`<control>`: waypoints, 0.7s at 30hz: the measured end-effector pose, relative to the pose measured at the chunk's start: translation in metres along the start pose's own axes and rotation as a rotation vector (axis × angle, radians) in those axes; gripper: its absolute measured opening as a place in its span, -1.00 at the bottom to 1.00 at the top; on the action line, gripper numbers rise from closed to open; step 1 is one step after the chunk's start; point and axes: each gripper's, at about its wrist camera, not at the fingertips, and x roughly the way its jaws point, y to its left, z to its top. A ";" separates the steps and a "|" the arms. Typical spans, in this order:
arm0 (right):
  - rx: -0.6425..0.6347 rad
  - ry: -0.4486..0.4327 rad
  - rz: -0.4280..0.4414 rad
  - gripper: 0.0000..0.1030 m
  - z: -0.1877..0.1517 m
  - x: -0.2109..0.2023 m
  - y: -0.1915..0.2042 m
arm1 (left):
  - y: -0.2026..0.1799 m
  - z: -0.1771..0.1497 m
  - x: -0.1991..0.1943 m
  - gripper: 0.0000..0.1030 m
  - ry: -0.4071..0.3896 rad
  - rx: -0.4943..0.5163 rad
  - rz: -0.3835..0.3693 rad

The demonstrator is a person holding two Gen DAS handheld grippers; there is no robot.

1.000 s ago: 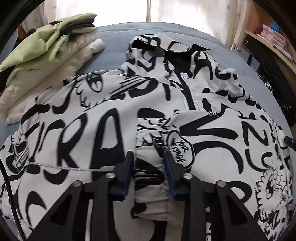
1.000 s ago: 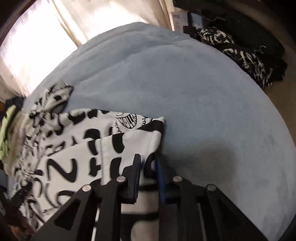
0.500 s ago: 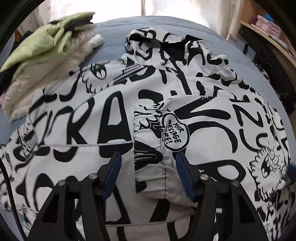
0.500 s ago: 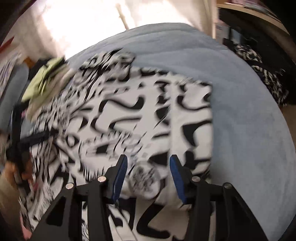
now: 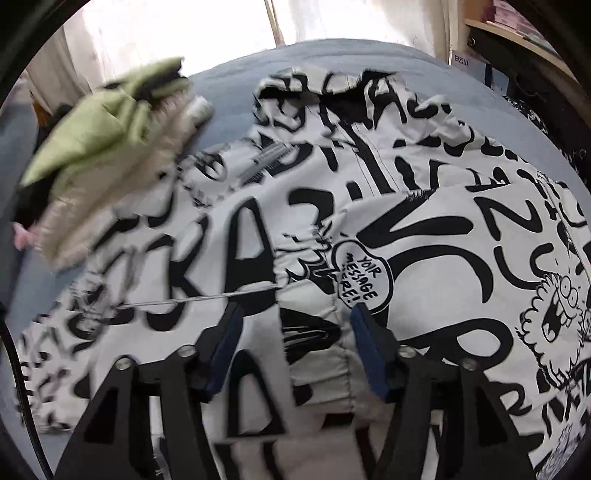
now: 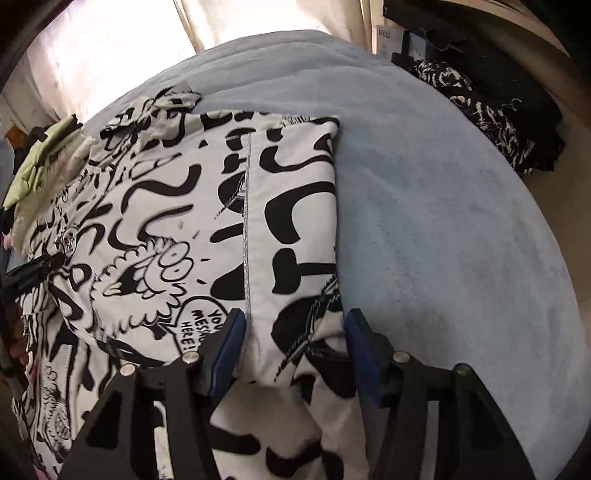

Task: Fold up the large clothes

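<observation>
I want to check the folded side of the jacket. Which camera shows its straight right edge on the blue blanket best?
The right wrist view: the jacket ends in a sharp, straight edge against bare blue blanket. The left wrist view shows mostly the jacket's printed front; that side runs out of the picture.

White jacket (image 5: 424,229) with black graffiti lettering (cartoon figures too); blue-grey bedcover (image 6: 443,206); green garment (image 5: 92,140).

Bedroom — bed (image 6: 443,229), curtains (image 5: 166,29)

One printed jacket (image 5: 424,229), one folded clothes pile (image 5: 110,155), one blue bed (image 6: 443,206), two tools.
</observation>
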 end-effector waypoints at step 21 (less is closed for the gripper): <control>-0.097 0.025 0.330 0.12 0.017 0.020 0.135 | -0.048 -0.002 -0.041 0.57 -0.038 -0.053 -0.188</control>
